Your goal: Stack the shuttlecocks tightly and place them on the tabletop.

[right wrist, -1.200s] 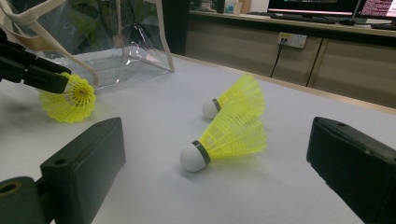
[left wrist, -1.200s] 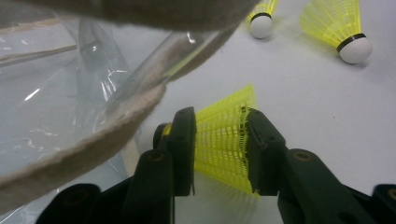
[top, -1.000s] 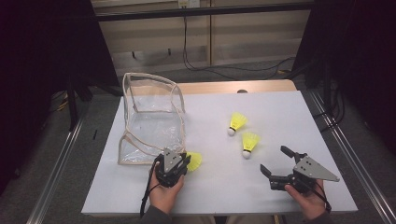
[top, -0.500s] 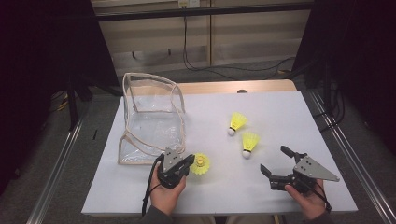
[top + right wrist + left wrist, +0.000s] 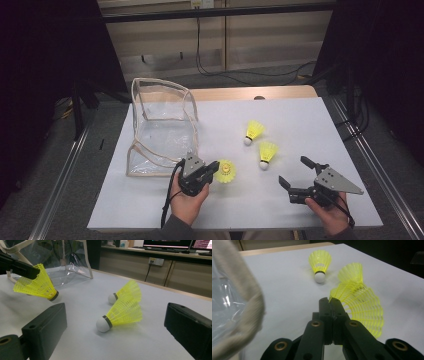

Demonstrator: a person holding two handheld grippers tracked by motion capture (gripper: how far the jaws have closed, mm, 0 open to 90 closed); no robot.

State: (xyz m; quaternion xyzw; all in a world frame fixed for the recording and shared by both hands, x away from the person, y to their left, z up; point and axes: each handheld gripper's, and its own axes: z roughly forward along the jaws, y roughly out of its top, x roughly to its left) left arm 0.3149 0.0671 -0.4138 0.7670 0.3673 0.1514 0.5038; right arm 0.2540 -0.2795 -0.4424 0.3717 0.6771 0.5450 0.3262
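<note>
A yellow plastic shuttlecock (image 5: 226,171) is pinched by the rim of its netted skirt in the left tongs (image 5: 210,172), whose jaws are pressed together on the thin mesh after closing just now. It is held near the front of the white-covered desk (image 5: 300,115), just right of the clear plastic pouch with beige trim (image 5: 160,125), which stands open at the left. Two more yellow shuttlecocks are seen lying on the desk to the right, one farther (image 5: 254,131) and one nearer (image 5: 266,152), close beside each other. The right tongs (image 5: 296,176) are held low at the near right with the jaws spread wide and nothing between them.
</note>
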